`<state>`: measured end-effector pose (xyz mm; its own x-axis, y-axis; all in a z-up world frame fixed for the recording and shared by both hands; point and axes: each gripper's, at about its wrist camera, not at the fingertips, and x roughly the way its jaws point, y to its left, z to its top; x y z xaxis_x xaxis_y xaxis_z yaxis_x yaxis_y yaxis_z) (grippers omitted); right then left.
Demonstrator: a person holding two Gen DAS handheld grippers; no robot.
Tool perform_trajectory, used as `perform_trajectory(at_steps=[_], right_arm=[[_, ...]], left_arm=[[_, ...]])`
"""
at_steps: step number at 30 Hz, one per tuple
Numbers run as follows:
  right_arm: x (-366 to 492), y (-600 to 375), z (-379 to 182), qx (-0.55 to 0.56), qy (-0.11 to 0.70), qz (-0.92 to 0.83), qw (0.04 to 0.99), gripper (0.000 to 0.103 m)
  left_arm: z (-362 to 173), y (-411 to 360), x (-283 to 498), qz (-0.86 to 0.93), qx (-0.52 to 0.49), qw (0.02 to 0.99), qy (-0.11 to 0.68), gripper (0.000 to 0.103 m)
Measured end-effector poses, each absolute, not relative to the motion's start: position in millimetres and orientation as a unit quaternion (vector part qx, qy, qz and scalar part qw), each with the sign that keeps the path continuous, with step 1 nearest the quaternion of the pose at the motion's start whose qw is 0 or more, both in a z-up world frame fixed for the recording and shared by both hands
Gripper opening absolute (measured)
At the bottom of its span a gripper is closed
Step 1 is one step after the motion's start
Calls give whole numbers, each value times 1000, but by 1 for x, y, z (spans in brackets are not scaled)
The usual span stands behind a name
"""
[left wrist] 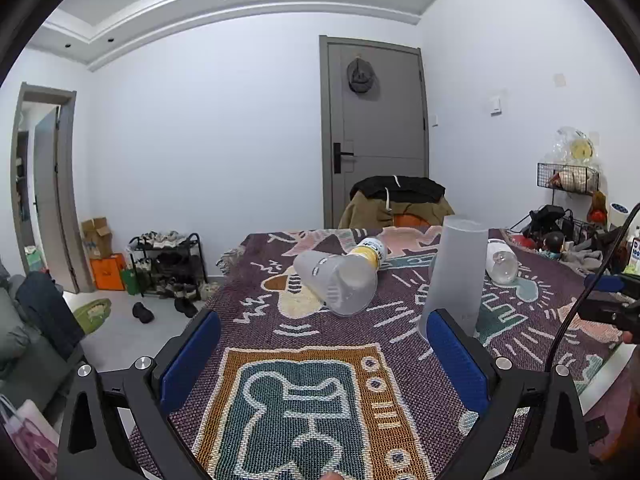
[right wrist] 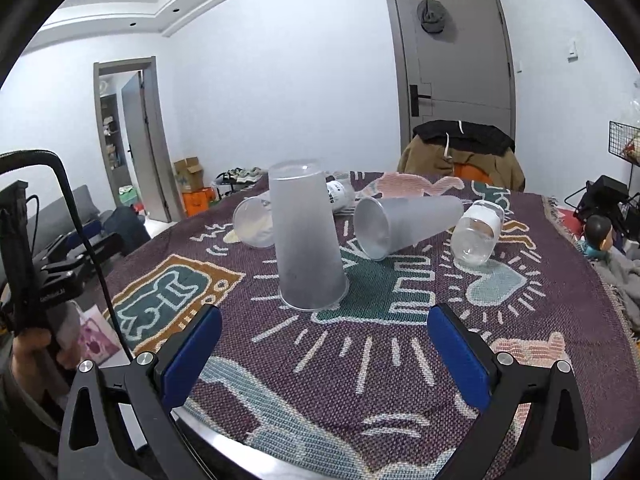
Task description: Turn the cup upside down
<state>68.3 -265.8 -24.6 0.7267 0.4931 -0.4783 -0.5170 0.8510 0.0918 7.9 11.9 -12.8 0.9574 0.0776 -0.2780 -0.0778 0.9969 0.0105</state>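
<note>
Tabletop cloth: maroon weave with white dashes, teal, pink and mustard cartoon figures. Upturned cup: frosted translucent grey-white. Lying cup: same frosted finish. Small jar: clear with white band. Right gripper and left gripper: black frames, blue pads.

Each gripper, left gripper and right gripper, has black arms, blue pads, shiny round screws and a black cable.
</note>
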Motion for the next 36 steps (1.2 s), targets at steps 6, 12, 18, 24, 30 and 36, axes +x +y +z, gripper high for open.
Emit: perform_trajectory(at_steps=[6, 12, 18, 24, 30, 36], right_arm=[[68, -266, -25, -23, 253, 270, 929, 103], [70, -268, -26, -19, 256, 268, 929, 103], [70, -267, -27, -20, 256, 270, 928, 103], [70, -267, -28, -19, 257, 269, 928, 103], [70, -266, -28, -22, 258, 267, 928, 103], [70, -265, -28, -24, 258, 267, 928, 103]], left_arm=[[-11, 15, 7, 40, -4, 989, 141, 103], [-10, 14, 6, 39, -4, 989, 140, 103], [-10, 13, 7, 37, 1, 989, 141, 103], [-9, 7, 3, 33, 13, 991, 131, 103], [-8, 5, 4, 29, 13, 991, 133, 103], [-8, 5, 5, 30, 10, 990, 134, 103]])
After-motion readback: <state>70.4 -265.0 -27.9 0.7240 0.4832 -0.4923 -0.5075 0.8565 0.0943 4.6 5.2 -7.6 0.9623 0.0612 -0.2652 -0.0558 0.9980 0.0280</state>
